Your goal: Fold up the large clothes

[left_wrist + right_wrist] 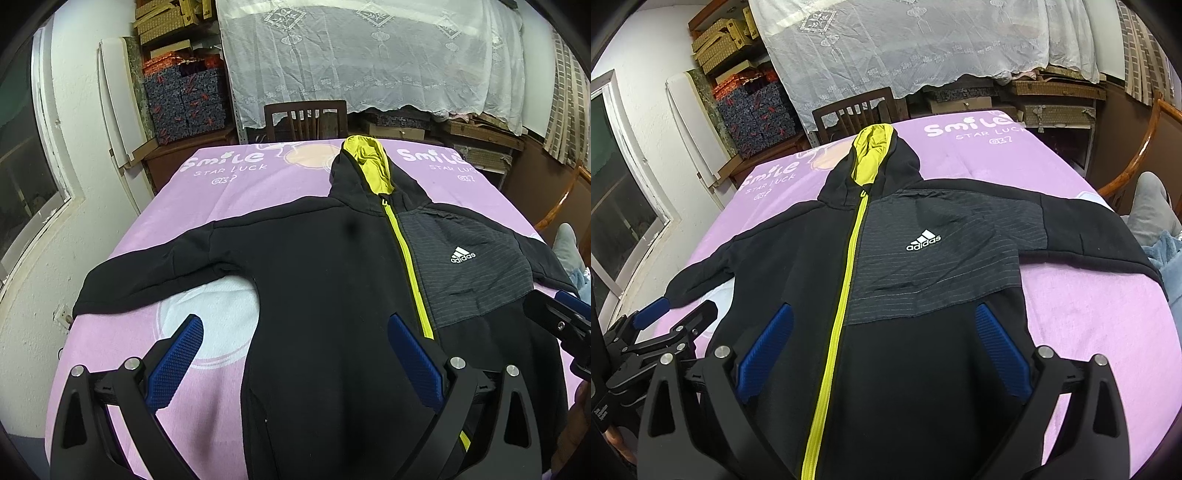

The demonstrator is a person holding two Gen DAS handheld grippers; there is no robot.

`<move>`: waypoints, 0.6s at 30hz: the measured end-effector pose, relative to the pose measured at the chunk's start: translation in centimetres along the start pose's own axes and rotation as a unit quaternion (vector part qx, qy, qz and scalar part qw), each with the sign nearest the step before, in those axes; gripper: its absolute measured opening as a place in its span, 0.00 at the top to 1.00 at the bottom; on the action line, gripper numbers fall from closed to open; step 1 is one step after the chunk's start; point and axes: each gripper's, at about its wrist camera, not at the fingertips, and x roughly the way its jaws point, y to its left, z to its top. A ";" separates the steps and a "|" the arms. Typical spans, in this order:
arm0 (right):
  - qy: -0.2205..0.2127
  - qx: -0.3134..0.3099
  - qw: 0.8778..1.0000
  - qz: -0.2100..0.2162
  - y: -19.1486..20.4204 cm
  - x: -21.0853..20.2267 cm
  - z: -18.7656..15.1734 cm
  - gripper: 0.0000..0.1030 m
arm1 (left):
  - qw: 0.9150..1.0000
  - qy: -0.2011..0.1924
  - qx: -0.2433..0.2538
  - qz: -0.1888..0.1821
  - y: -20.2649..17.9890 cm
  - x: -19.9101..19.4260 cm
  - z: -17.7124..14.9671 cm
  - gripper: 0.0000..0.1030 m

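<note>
Black hoodie (325, 280) flat, sleeves outspread.

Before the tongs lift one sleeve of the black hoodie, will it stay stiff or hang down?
The hoodie probably hangs limp: its left sleeve lies flat with soft creases. The thick fabric suggests some weight. It likely drags on the fuzzy purple blanket rather than sliding.

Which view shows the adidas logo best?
The right wrist view: the adidas logo sits near centre on the hoodie, large and legible. The left wrist view shows it smaller, off to the right.
</note>
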 end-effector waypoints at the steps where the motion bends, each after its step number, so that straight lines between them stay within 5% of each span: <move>1: 0.000 0.000 1.000 0.000 0.0 0.0 0.0 0.06 | 1.000 0.000 0.000 0.000 0.0 0.0 0.0 0.03; 18: -0.001 0.006 1.000 0.001 -0.1 -0.1 -0.2 0.06 | 1.000 0.001 0.001 0.004 -0.2 -0.1 -0.4 0.03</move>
